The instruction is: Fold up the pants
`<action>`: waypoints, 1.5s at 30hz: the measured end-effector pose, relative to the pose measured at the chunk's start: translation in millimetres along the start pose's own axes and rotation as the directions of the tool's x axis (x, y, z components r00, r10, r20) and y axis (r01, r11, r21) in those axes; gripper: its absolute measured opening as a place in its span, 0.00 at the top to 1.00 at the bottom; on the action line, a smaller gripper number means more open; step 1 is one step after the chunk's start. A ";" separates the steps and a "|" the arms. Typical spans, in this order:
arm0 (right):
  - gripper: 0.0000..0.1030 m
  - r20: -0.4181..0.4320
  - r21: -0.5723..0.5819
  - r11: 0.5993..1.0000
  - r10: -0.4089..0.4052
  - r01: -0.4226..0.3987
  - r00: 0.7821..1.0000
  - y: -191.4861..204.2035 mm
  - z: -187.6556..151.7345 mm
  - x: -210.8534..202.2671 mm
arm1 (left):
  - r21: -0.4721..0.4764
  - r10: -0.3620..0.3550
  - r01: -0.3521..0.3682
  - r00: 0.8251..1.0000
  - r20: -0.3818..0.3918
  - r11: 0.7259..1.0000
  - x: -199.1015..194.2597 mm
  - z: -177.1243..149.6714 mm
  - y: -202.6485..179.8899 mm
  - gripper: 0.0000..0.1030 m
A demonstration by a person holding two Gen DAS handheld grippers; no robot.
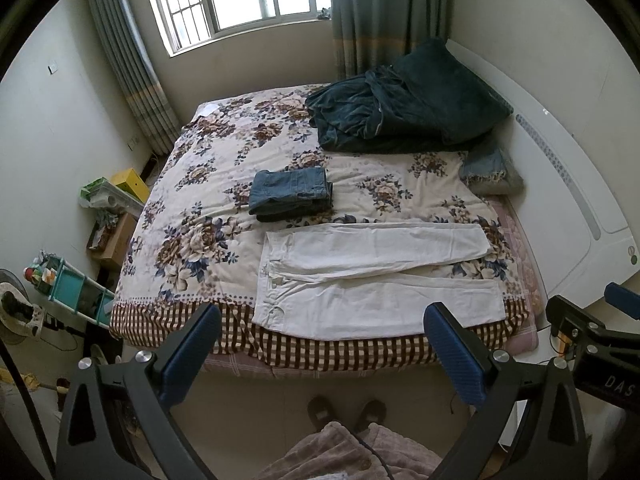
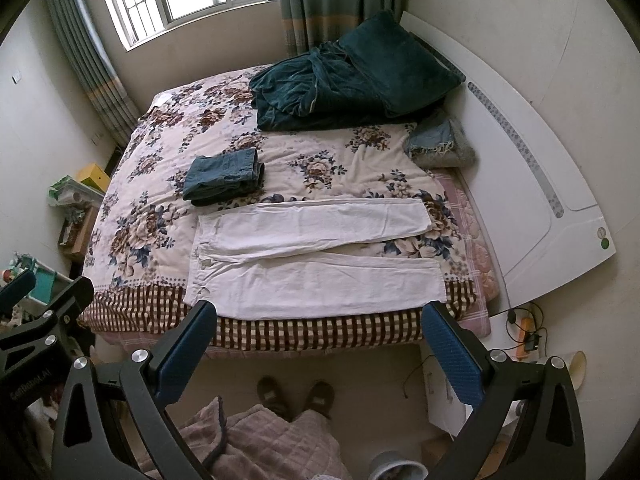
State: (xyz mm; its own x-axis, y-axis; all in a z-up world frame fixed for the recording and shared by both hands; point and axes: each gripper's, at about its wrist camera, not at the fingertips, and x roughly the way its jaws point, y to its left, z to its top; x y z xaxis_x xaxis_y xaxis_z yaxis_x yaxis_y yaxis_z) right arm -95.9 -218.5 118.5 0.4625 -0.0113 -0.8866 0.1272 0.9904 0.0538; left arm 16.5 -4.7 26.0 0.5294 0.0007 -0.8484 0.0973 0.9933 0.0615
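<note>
White pants point(image 1: 372, 276) lie flat on the near part of the bed, waist to the left, both legs stretched right and slightly apart; they also show in the right wrist view point(image 2: 312, 264). A folded pair of blue jeans point(image 1: 292, 194) point(image 2: 224, 178) sits just behind them. My left gripper point(image 1: 324, 320) is open and empty, held above the floor before the bed's near edge. My right gripper point(image 2: 320, 318) is open and empty at about the same height, to the right of the left one.
The bed has a floral quilt point(image 1: 208, 200) with a checked border. A dark green blanket point(image 1: 404, 108) and a small folded cloth point(image 1: 490, 172) lie at the head. A white headboard point(image 1: 580, 184) stands right. Boxes and a shelf point(image 1: 80, 288) stand left. The person's feet point(image 1: 346, 412) are on the floor.
</note>
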 end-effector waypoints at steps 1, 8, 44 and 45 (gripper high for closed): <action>0.00 0.000 0.000 1.000 0.001 -0.001 1.000 0.3 0.2 0.2 | 0.000 -0.001 0.001 1.000 0.000 1.000 0.3 -1.1 0.0 0.00; 0.00 0.003 -0.002 1.000 0.000 0.000 1.000 6.4 0.9 -3.4 | 0.000 -0.002 0.002 1.000 0.002 1.000 -3.9 -0.4 -3.9 0.00; 0.00 -0.001 -0.001 1.000 0.011 -0.011 1.000 5.0 11.1 -12.1 | -0.002 0.004 -0.004 1.000 0.029 1.000 -1.4 11.9 -6.8 0.00; 0.00 -0.002 0.001 1.000 0.012 -0.012 1.000 3.5 9.2 -11.3 | -0.004 0.004 -0.003 1.000 0.029 1.000 0.0 11.9 -8.2 0.00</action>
State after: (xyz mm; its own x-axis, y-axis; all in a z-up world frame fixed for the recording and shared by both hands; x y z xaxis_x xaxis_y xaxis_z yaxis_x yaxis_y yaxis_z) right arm -92.6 -216.2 133.0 0.4625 0.0007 -0.8866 0.1222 0.9904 0.0645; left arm 25.7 -14.3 31.8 0.5537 0.0010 -0.8327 0.0917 0.9938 0.0621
